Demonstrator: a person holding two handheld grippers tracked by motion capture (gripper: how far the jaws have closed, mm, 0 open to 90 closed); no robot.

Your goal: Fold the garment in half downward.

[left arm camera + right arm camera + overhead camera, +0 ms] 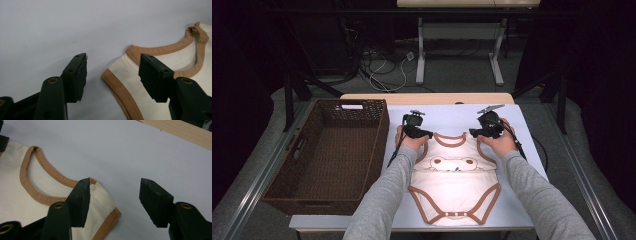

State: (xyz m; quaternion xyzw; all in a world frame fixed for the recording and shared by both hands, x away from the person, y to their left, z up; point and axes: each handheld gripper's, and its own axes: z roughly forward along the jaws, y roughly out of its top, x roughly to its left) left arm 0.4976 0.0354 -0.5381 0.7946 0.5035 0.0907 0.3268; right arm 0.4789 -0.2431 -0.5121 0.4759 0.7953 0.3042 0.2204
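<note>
**Two grippers poised wide at the shoulders of a baby bodysuit**

Two hand-held grippers are before us, one at each shoulder of a cream baby bodysuit [455,182] with tan trim. We find the garment lying flat, front side up, on the pale sheet that covers the table [447,114]; its neck opening points away from the person and its snap end lies toward the near edge. A bear-face print sits across the chest.

We record the left gripper [112,72] with its jaws spread apart. One jaw stands over the bare sheet, the other over the cream cloth just inside the neckline; the tan-edged shoulder corner lies in the gap between them. Whether either jaw touches the cloth, we cannot tell.

We record the right gripper [113,197] likewise spread. One jaw stands over the shoulder flap, beside a small snap; the other stands over bare sheet, clear of the garment.

In the high view, grey sleeves [384,192] extend from the near edge to both grippers. A dark brown wicker basket [377,145] stands on the table just beside the sheet's left edge, near the left gripper.
</note>
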